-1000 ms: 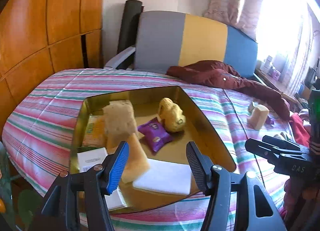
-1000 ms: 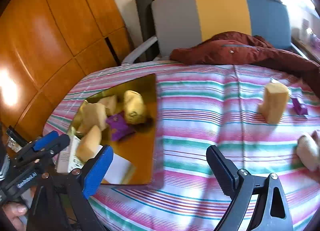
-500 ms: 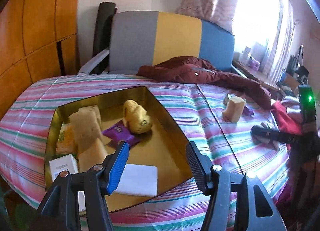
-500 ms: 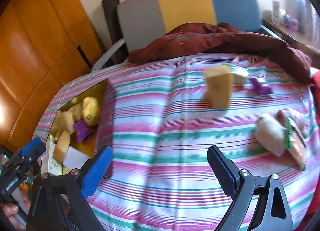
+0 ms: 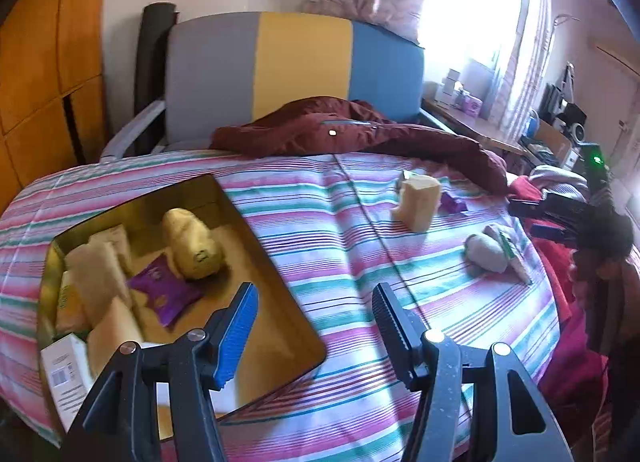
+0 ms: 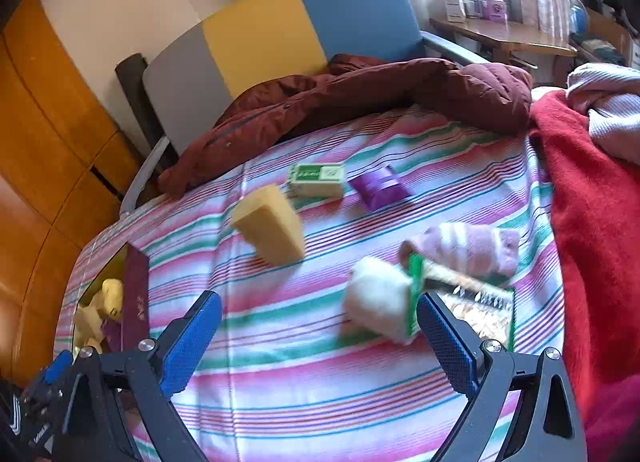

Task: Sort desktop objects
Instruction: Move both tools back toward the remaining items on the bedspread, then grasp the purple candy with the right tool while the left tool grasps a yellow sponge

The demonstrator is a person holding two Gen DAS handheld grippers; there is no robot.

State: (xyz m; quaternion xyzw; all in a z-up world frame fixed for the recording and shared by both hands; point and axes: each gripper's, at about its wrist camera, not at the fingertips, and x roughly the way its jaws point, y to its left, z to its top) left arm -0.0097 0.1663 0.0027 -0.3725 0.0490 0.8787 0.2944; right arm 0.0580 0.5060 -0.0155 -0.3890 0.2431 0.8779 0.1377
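A gold tray (image 5: 264,229) on the striped cloth holds sponges, a yellow plush toy (image 5: 192,246), a purple packet (image 5: 164,294) and a white box (image 5: 64,374). My left gripper (image 5: 314,310) is open and empty above the tray's right edge. My right gripper (image 6: 318,322) is open and empty above the cloth. In front of it lie a yellow sponge (image 6: 272,227), a green box (image 6: 318,179), a purple packet (image 6: 380,187), a white sock (image 6: 380,308), a pink striped sock (image 6: 468,248) and a green-edged snack bag (image 6: 468,302). The tray (image 6: 136,294) shows at the left.
A dark red jacket (image 6: 360,97) lies along the far edge of the table. A grey, yellow and blue chair (image 5: 296,65) stands behind it. Red fabric (image 6: 592,221) and a pink garment cover the right side. Wooden cabinets stand at the left.
Both grippers have swung to the right, away from the tray. The right gripper has come closer to the loose sponge, socks and packets. Both stay open and empty.
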